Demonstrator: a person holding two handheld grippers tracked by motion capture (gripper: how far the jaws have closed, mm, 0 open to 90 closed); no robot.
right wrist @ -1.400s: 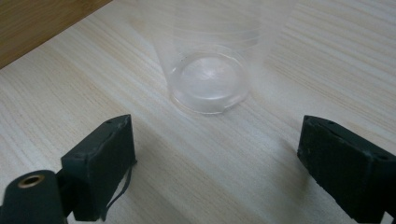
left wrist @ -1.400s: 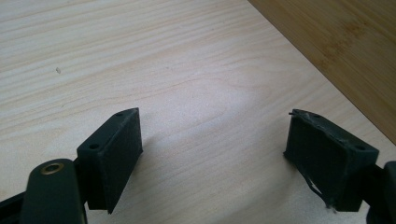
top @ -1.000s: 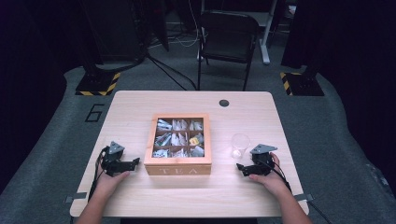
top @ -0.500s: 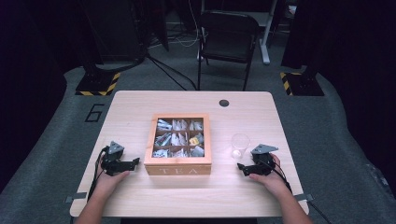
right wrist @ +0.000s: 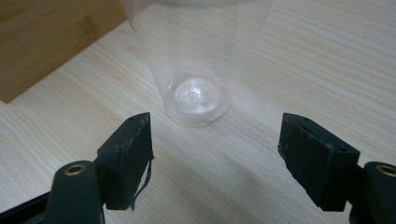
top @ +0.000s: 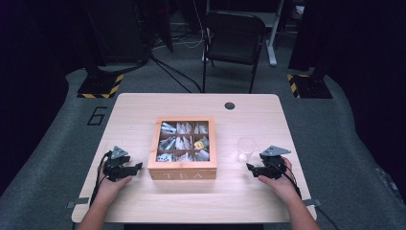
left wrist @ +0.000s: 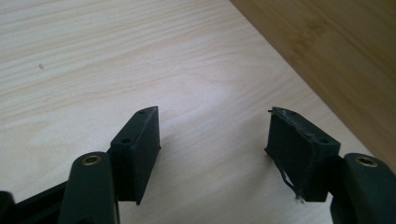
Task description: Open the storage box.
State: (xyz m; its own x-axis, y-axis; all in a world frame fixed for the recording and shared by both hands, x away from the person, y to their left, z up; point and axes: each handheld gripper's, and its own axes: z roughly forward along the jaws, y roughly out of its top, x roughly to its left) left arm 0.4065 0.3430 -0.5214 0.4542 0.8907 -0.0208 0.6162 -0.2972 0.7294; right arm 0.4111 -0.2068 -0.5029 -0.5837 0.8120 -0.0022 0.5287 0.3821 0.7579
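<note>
Clear plastic cup [right wrist: 198, 70], upright, empty, beside wooden tea box [top: 182, 168]

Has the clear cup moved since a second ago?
No. The clear cup stands at the same spot right of the tea box, just ahead of the right gripper.

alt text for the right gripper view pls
The right gripper points at an upright clear plastic cup on a pale wooden table, jaws apart and empty, just short of the cup's base; they have just been closing. A wooden box corner sits at upper left.
</note>
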